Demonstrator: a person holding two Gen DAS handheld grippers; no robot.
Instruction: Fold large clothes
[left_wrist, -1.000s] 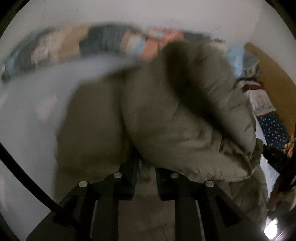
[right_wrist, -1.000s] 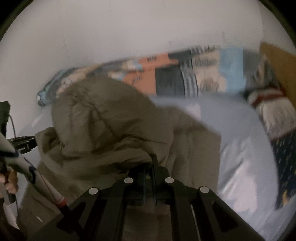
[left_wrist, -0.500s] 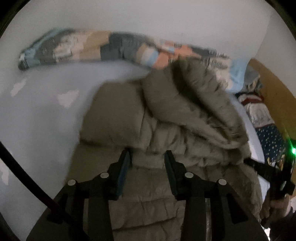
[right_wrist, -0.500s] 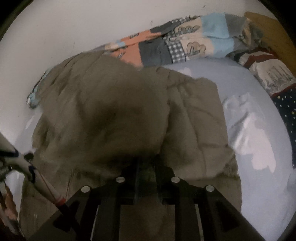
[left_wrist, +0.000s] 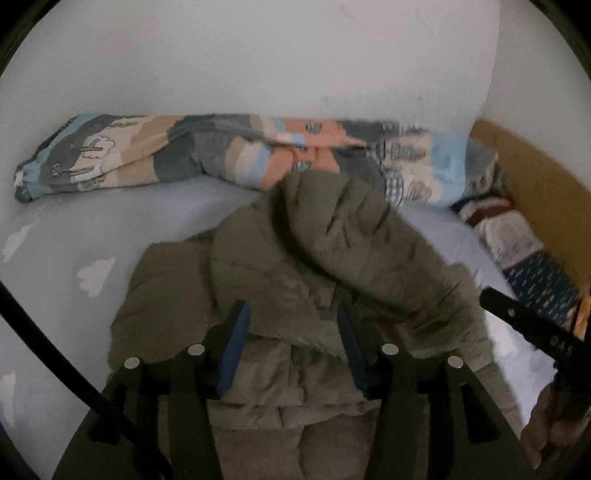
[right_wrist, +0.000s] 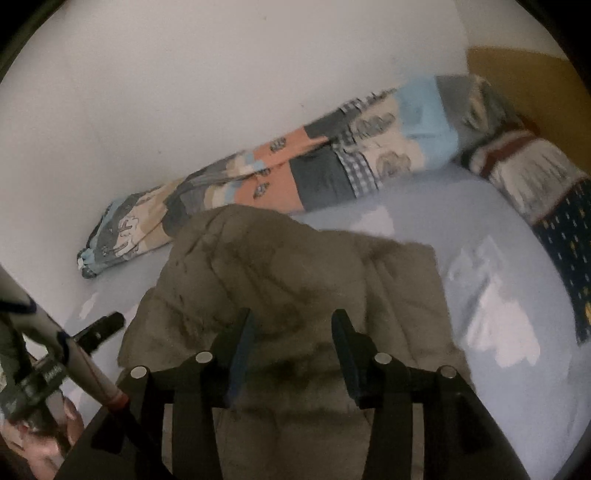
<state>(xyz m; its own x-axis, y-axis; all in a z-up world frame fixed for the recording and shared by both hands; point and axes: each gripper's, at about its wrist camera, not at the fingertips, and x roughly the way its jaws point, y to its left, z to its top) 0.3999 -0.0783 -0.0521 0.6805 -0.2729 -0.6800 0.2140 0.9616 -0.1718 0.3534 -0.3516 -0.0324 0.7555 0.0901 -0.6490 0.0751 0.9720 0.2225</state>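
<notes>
An olive-green padded jacket (left_wrist: 295, 266) lies on the pale blue bed sheet (left_wrist: 74, 236), partly folded over itself in a bunched heap. My left gripper (left_wrist: 291, 317) is open just above its near part, holding nothing. In the right wrist view the same jacket (right_wrist: 280, 280) lies spread below my right gripper (right_wrist: 291, 321), which is open and empty. The right gripper's body shows at the right edge of the left wrist view (left_wrist: 532, 332); the left gripper shows at the lower left of the right wrist view (right_wrist: 99, 332).
A rolled patchwork quilt (left_wrist: 229, 155) lies along the white wall at the back of the bed. More folded bedding (left_wrist: 524, 243) is stacked at the right by a yellow-brown headboard (left_wrist: 546, 184). The sheet (right_wrist: 498, 295) has white cloud prints.
Both grippers have let go of the jacket and opened. The lifted part of the jacket has dropped onto the rest, and both grippers have drawn back a little.
</notes>
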